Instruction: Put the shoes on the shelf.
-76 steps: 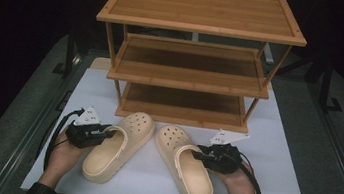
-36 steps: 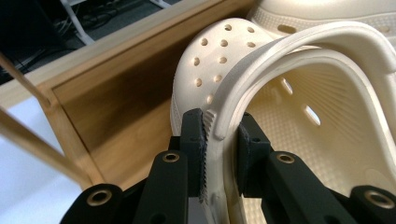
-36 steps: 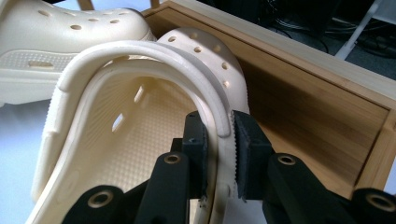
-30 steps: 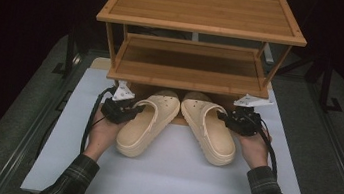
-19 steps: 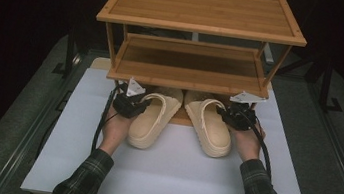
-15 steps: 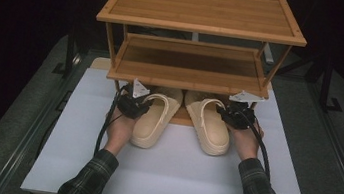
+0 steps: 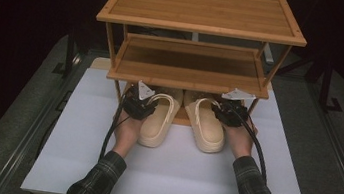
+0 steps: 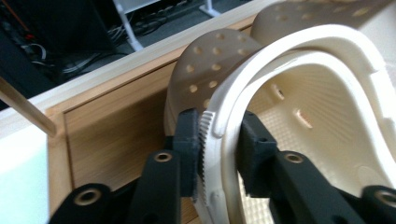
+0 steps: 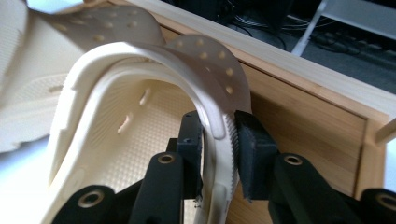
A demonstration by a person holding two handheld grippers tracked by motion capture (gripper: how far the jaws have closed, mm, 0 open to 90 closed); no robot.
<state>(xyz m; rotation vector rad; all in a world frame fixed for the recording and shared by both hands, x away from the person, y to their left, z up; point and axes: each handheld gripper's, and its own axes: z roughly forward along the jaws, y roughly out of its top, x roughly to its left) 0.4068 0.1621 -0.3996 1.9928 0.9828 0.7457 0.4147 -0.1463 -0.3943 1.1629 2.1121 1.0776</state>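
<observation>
Two cream perforated clogs lie side by side with their toes on the bottom shelf of a bamboo shoe rack (image 7: 199,25). Their heels stick out over the white mat. My left gripper (image 7: 146,104) grips the outer side wall of the left clog (image 7: 158,125); in the left gripper view (image 8: 218,149) both pads touch that clog's rim (image 8: 327,107). On the other side, my right gripper (image 7: 221,111) holds the right clog (image 7: 208,129) the same way, its pads (image 9: 218,144) on either side of the wall (image 9: 140,135). Both pairs of jaws have just been opening, the walls still between them.
The rack's middle shelf (image 7: 188,71) hangs low over both grippers and the clog toes. The raised wooden lip of the bottom shelf (image 8: 116,121) runs just beyond the left clog, with a rack post (image 9: 380,133) near the right one. A white mat (image 7: 174,178) lies in front.
Both hands have pushed the clogs forward from the front of the mat, so their toes now lie under the middle shelf on the bottom shelf. The clogs have drawn closer together.
</observation>
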